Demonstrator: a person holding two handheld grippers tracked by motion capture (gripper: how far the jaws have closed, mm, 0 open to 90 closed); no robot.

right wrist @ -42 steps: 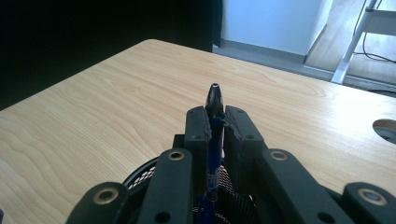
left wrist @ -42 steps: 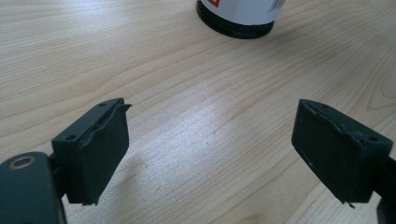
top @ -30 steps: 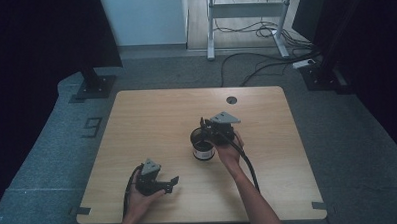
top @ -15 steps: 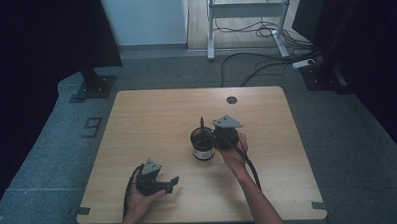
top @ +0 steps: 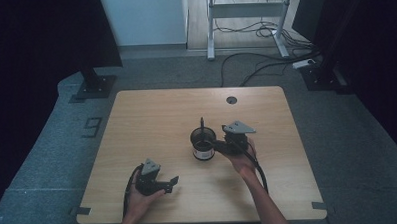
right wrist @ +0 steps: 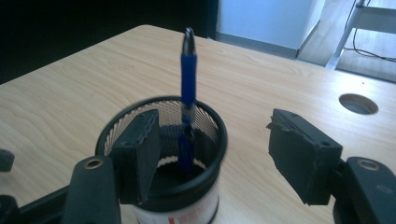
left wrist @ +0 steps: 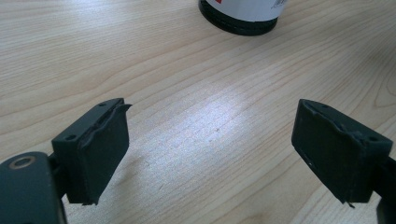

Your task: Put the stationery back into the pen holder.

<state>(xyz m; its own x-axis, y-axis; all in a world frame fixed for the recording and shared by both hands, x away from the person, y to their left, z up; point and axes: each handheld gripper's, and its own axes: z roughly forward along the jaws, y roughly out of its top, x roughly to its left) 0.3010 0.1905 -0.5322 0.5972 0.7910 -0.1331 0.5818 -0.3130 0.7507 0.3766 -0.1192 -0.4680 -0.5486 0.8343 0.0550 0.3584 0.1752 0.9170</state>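
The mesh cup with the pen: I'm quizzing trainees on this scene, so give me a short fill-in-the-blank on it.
1. The blue pen stands inside the black mesh ____.
2. The right claw is ____, with one jaw inside the cup's rim.
3. The left claw is open above the bare wooden ____.
4. In the high view, the cup stands nearer the ____ claw.

Missing words: cup; open; table; right

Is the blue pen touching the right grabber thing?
Apart. In the right gripper view the blue pen stands in the mesh cup, with clear space between it and both open jaws of the right gripper.
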